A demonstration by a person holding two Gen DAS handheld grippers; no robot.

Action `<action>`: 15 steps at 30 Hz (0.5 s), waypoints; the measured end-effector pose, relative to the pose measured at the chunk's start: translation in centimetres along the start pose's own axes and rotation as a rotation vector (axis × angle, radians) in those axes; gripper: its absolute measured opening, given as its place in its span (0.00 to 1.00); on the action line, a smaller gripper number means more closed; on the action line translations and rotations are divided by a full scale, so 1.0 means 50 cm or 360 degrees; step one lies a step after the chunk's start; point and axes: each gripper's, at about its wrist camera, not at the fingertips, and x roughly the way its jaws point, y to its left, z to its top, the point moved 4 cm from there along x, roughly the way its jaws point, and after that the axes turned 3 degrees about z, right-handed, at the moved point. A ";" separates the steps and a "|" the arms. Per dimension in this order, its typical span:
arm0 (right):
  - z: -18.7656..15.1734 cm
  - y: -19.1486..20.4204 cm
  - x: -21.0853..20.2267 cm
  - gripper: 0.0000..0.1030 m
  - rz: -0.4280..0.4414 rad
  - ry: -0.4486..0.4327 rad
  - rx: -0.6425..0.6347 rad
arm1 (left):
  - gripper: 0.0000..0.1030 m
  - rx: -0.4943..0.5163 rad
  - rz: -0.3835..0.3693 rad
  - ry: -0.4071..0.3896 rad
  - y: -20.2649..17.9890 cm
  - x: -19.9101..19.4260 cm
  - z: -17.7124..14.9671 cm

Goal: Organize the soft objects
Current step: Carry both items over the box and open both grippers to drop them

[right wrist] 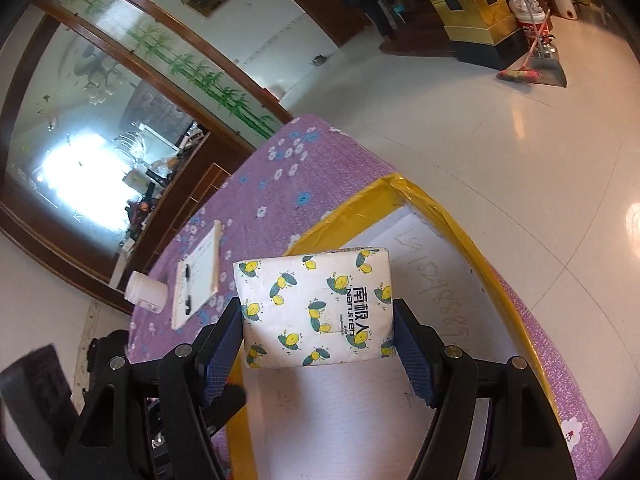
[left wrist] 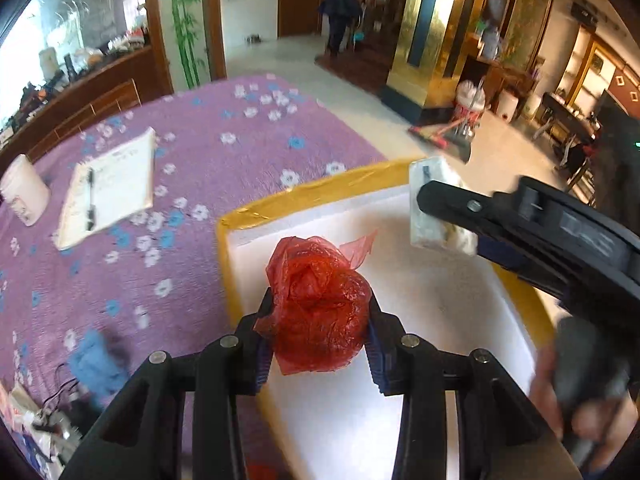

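A crumpled red plastic bag [left wrist: 318, 306] sits between the pads of my left gripper [left wrist: 318, 332], which is shut on it above the white foam box [left wrist: 420, 280] with yellow-taped rims. My right gripper [right wrist: 318, 320] is shut on a white tissue pack printed with lemons [right wrist: 316, 308], held over the same foam box [right wrist: 424, 248]. In the left wrist view the right gripper [left wrist: 432, 210] comes in from the right with the tissue pack [left wrist: 430, 216] over the box's far corner. A hand [left wrist: 580, 392] holds that tool.
The box rests on a table with a purple flowered cloth [left wrist: 192, 160]. On the cloth lie a notepad with a pen [left wrist: 108, 188], a white bottle [left wrist: 24, 190], a blue cloth [left wrist: 96, 364] and cables [left wrist: 52, 412]. A person [left wrist: 340, 12] stands far back; a broom [right wrist: 520, 74] stands on the floor.
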 end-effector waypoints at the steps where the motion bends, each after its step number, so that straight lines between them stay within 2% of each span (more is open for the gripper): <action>1: -0.001 -0.002 0.006 0.74 0.0000 0.0013 0.0007 | 0.36 0.0004 0.0029 0.0030 -0.003 0.021 0.004; 5: -0.008 -0.015 0.027 0.74 -0.0044 0.0055 0.0013 | 0.36 0.0019 0.0074 0.0098 -0.008 0.069 0.006; 15: -0.017 -0.017 0.045 0.76 -0.0088 0.0083 0.0009 | 0.38 0.0032 0.0096 0.0104 -0.018 0.096 -0.002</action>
